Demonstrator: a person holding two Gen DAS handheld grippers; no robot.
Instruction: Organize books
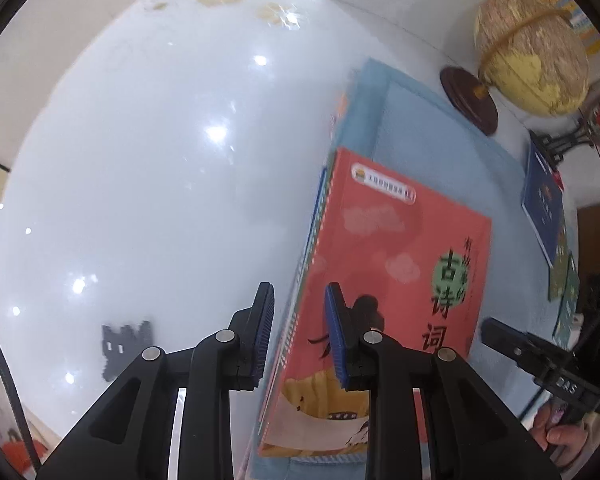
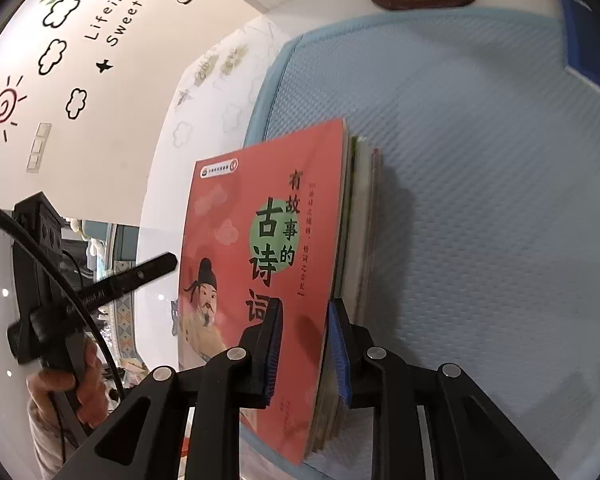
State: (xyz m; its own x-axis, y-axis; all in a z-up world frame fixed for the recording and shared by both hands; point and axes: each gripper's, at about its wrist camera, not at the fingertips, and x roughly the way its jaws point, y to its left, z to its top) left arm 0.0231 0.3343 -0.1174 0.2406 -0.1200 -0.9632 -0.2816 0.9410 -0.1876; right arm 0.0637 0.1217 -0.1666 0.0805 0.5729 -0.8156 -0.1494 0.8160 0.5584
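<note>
- Two grippers worked one pile, each posted at an opposite long edge, probably to square it up.
- Left of the left gripper (image 1: 300, 290) lay only the glossy white table (image 1: 140, 160), so that side offered room to shift the pile.
- The left gripper pointed steeply down, its jaws parted by a narrow gap. Its outer pad hung over bare table just beside the spines and its inner pad over the cover. The edge sat between the pads, but a sliver of daylight showed at the outer pad, so it straddled the pile without pinching it.
- Ahead of both tools the stack of books (image 1: 380, 260) lay flat, with a red book (image 2: 260, 220) uppermost and cover up. It rested on the near left part of the blue mat (image 2: 500, 200), whose textured surface would likely keep it from sliding.
- The right gripper (image 2: 306, 302) stood at the page-edge side, its jaws likewise slightly spread, one pad over the red cover and the other against or just beside the fanned page edges. Contact there could not be told, and no clamping showed.
- Right of that tool the mat lay bare, free for further sorting.
- Far ahead and rightward stood a globe (image 1: 532, 52), and a dark blue book (image 1: 544, 208) lay apart, seemingly not yet gathered.
</note>
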